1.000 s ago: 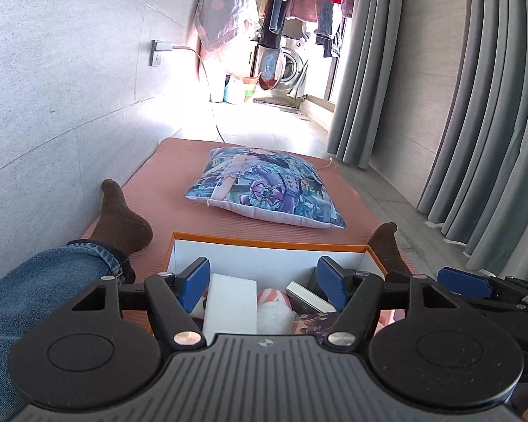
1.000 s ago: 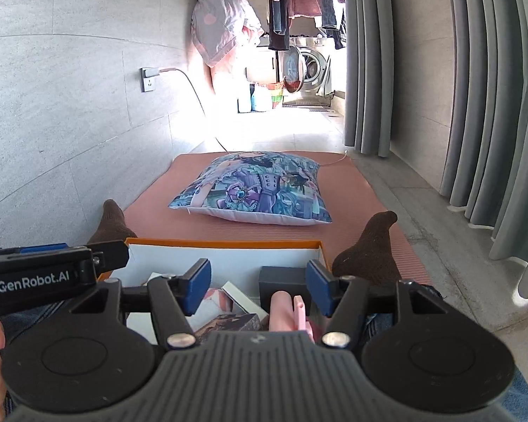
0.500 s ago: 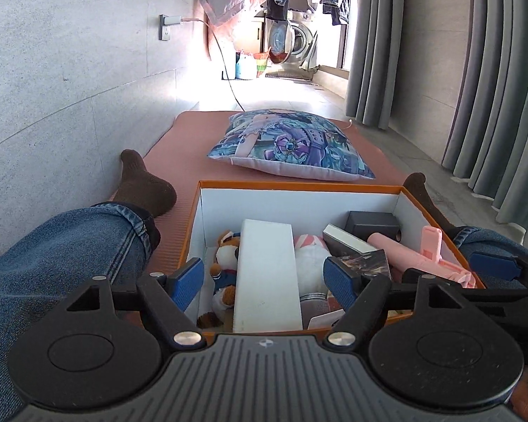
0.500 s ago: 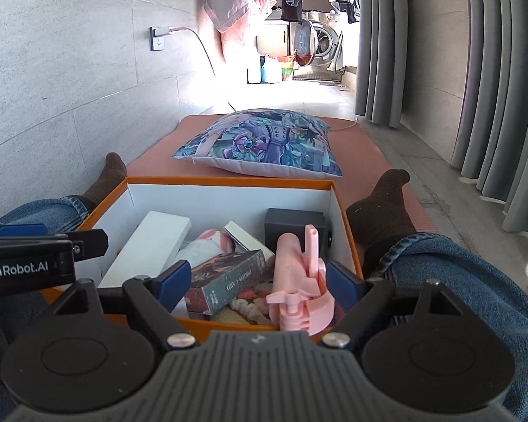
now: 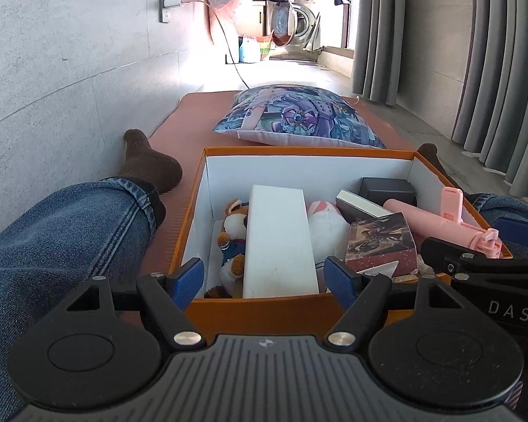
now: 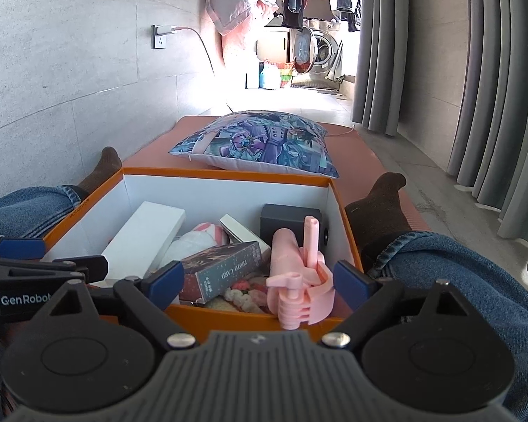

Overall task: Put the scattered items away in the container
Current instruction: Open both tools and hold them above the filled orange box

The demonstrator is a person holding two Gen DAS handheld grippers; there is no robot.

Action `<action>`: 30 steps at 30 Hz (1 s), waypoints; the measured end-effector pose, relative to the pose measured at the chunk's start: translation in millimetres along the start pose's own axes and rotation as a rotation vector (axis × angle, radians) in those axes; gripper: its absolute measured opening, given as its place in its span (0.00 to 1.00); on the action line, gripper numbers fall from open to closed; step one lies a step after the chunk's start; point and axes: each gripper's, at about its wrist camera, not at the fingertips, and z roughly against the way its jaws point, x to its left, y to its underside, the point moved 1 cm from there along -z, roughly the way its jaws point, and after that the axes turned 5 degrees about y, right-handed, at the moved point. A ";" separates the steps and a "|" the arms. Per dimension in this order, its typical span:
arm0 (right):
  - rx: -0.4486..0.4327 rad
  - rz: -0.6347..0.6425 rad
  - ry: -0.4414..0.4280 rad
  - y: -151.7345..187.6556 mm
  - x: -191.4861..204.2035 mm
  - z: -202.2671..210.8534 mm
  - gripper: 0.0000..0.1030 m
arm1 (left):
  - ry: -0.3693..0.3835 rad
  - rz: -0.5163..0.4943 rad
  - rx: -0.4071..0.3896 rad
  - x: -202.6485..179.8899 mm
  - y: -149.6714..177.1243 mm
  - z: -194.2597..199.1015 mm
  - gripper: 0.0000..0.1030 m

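Both grippers have dropped to the near rim of the orange cardboard box, the left gripper wide and empty, the right gripper opening off the pink plastic holder now resting inside, so tidying looks nearly finished.

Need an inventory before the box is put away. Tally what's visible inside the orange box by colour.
White: 2, the long flat box and the slim box.
Pink: 2, the selfie stick and the pink-and-white plush.
Dark: 2, the black box and the photo card box.
Brown: 1, the plush animal.
Total: 7, with more partly hidden underneath.
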 end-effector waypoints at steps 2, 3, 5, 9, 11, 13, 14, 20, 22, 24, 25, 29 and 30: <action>0.007 -0.009 0.003 1.2 -1.0 -0.9 0.90 | 0.002 -0.001 -0.004 0.7 0.5 -0.3 0.86; 0.015 -0.016 0.003 2.1 -2.0 -1.9 0.91 | 0.003 0.001 -0.004 1.2 0.5 -0.2 0.86; 0.046 -0.042 0.000 4.8 -5.0 -5.2 0.91 | 0.004 0.005 0.001 2.0 0.2 -0.2 0.86; 0.061 -0.064 -0.001 6.5 -7.3 -5.8 0.91 | -0.005 0.010 0.015 2.4 0.9 0.1 0.86; 0.062 -0.058 0.001 6.7 -5.5 -5.3 0.91 | -0.007 0.015 0.020 2.3 0.4 0.7 0.86; 0.061 -0.042 0.006 7.5 -2.8 -5.3 0.91 | -0.013 0.013 0.024 1.3 -0.1 0.3 0.86; 0.060 -0.036 0.006 7.8 -1.7 -5.3 0.91 | -0.014 0.015 0.023 1.3 0.0 0.0 0.86; 0.057 -0.028 0.008 8.5 0.4 -4.8 0.93 | -0.018 0.014 0.016 0.5 1.4 -1.7 0.87; 0.056 -0.027 0.009 8.8 0.9 -4.7 0.93 | -0.018 0.015 0.016 0.5 1.5 -2.4 0.87; 0.056 -0.026 0.008 8.9 1.1 -4.7 0.94 | -0.016 0.019 0.017 1.0 1.6 -2.5 0.87; 0.056 -0.026 0.008 9.0 1.1 -4.6 0.94 | -0.015 0.019 0.018 1.0 1.6 -2.4 0.87; 0.056 -0.026 0.008 9.0 1.2 -4.5 0.94 | -0.016 0.019 0.018 1.4 1.2 -2.4 0.87; 0.056 -0.026 0.008 9.1 1.2 -4.5 0.95 | -0.016 0.020 0.018 1.5 1.3 -2.4 0.87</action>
